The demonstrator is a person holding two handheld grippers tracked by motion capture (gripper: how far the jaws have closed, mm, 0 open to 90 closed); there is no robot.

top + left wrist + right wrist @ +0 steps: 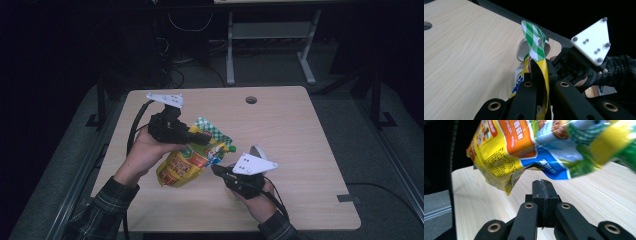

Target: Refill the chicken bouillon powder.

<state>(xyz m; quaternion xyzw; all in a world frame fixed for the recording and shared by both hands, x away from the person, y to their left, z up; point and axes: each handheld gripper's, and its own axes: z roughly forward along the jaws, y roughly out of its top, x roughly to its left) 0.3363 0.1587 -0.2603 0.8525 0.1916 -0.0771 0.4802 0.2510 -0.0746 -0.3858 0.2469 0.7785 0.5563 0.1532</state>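
Pouch held aloft by left gripper; right gripper just below its near-right edge.

The yellow-and-orange printed foil pouch (187, 161) with green checked top hung clear above the pale wooden table (300, 130), long axis slanting from far-right top to near-left bottom. The left gripper (200, 136) was clamped on its upper part. The right gripper (216, 169), jaws pressed together and empty, pointed at the pouch's right side, close by.
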